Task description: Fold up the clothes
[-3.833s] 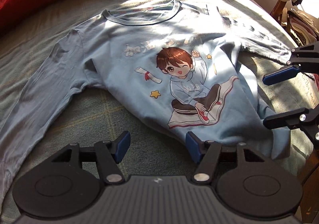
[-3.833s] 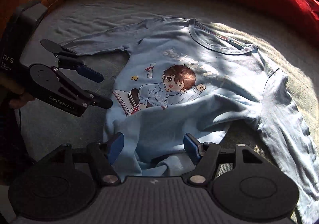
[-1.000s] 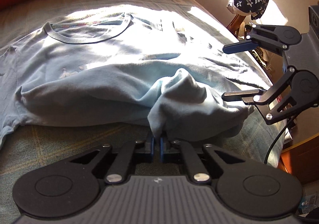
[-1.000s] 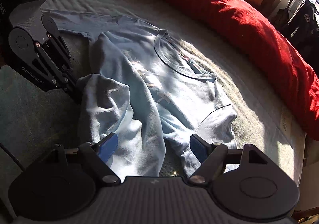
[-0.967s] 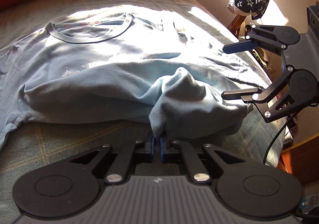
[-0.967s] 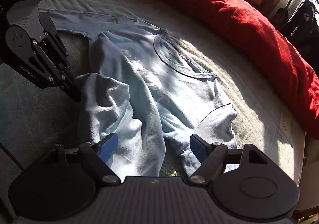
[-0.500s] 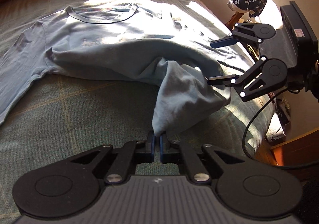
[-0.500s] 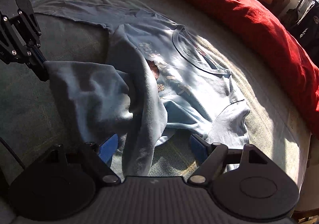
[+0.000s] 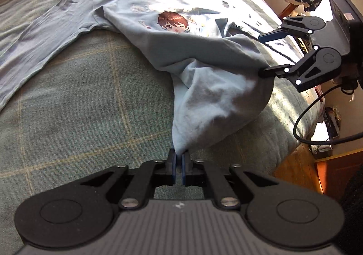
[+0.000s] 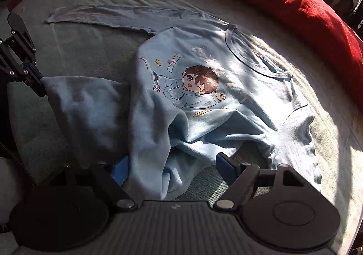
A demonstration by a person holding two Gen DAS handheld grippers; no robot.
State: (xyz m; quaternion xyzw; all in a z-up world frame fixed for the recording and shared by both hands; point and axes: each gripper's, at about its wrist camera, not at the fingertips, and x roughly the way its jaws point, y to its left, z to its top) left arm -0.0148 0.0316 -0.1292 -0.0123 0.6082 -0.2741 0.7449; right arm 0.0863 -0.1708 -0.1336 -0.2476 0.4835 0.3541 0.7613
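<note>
Shirt hem newly dragged outward, left tool clamped on it; right tool wide, seemingly gripping nothing.

You get hard sunlight from the far right that blows out the blue shirt near its collar, deep shadow over the near bed, sharp focus, and strong fisheye bending at the edges.
</note>
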